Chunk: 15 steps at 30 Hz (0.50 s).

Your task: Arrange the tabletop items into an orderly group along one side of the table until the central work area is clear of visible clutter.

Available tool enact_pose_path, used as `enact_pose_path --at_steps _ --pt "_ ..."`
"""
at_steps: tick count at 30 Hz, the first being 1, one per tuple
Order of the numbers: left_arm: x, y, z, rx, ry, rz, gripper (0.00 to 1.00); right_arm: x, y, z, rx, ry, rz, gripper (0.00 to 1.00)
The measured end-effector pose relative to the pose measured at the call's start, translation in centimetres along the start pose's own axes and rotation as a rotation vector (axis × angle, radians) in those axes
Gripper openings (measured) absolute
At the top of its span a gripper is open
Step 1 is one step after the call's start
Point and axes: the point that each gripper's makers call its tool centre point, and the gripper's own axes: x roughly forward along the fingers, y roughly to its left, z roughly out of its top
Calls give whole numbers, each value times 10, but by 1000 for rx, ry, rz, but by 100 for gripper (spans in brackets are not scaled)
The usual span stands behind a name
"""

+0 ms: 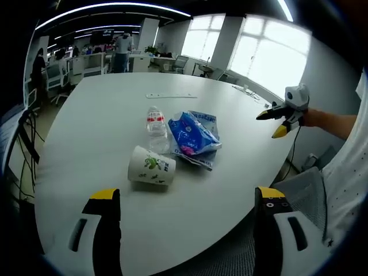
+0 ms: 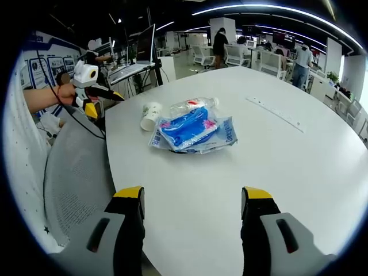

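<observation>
Office desks, chairs and tall bright windows ring a big white oval bench (image 1: 86, 132), and near its middle lies the clutter we have to tidy. A paper cup (image 1: 150, 167) printed with green rests on its side; just beside it a clear water bottle (image 1: 156, 129) with a red label also lies flat, and against the bottle sits a blue snack bag (image 1: 192, 133) on top of a flatter pale blue packet (image 2: 221, 133). Farther off, well apart from the heap, a long white strip (image 1: 171, 95) lies on the bench.

Our left gripper (image 1: 185, 221) hangs at the near edge with its jaws spread wide and nothing between them. Our right gripper (image 2: 191, 221) is likewise spread and empty, short of the pile. In the left gripper view the right gripper comes in from the right, off the bench edge.

We judge that nothing is gathered yet, so the step in hand is the first pick. The cup seems the easiest start: we would close lightly across its wall, since thin paper crushes. The bottle may roll, so we would come at it across its length. The bags look slippery and soft; pinching a crimped edge should hold better than the puffy middle
</observation>
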Motion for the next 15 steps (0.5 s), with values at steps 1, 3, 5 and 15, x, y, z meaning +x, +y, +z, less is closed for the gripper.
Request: enact_pose_path --at_steps 1,3,5,15 --pt "0 0 0 0 -1 0 100 0 0 0 0 1 0 68" --pt "0 0 0 -1 -3 0 100 1 -1 1 -2 2 0 68" --pt "1 0 0 0 -2 0 100 1 -1 1 -1 2 2 68" --pt "-1 3 2 -6 -10 4 100 4 -1 4 -12 6 9 67"
